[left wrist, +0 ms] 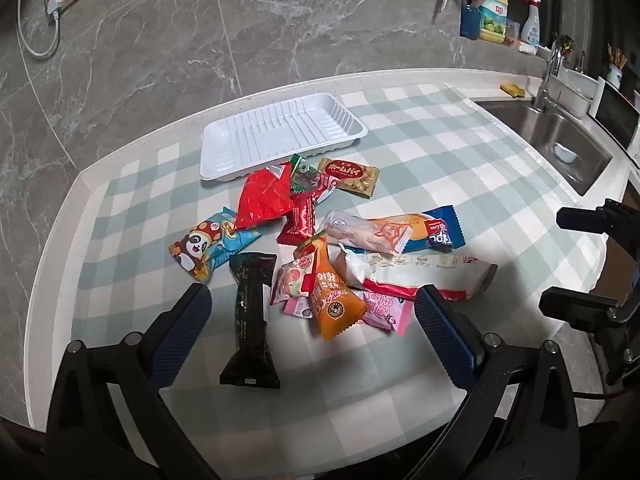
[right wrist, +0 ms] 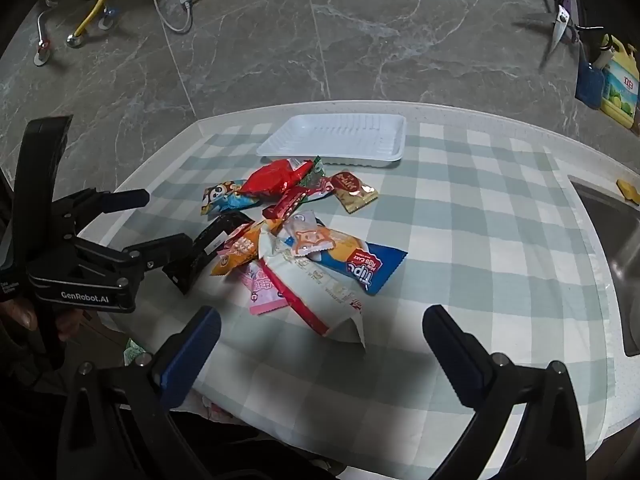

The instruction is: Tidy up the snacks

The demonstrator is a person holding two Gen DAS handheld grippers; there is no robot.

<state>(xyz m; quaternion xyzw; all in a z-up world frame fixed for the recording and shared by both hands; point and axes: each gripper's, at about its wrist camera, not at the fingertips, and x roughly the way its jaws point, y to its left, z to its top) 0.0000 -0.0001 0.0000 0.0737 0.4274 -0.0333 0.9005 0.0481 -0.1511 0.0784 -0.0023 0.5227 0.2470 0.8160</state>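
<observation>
- Left tongs (left wrist: 314, 300): jaws spread wide, nothing between the blue pads; they hang above the near end of the snack pile, pointing steeply down at the bench (left wrist: 440, 152).
- Right tongs (right wrist: 322, 320): jaws likewise wide apart and holding nothing, above the near edge of the pile, over the long white packet (right wrist: 316, 292).
- Bench: covered with a pale green-and-white checked cloth; a grey marbled wall stands behind it.
- White tray (left wrist: 224, 148): ribbed, with nothing in it, lying at the far side of the bench just behind the pile.
- Snack pile: loose wrapped items lying on the cloth, several overlapping.
- Black bar (left wrist: 251, 320): nearest to the left tongs, lying lengthwise toward the camera.
- Orange packet (left wrist: 334, 300): beside the black bar, resting partly on a pink packet (left wrist: 384, 308).
- Blue roll-cake packet (left wrist: 440, 232): lies under a pale packet with a cartoon figure (left wrist: 368, 232).
- Red packet (left wrist: 262, 200): at the far end, its tip touching the tray rim.
- Panda packet (left wrist: 204, 248): at the left edge of the pile.
- Gold-and-red packet (left wrist: 352, 176): just in front of the tray.
- Sink (left wrist: 560, 140): set into the bench at the right, well apart from the snacks.
</observation>
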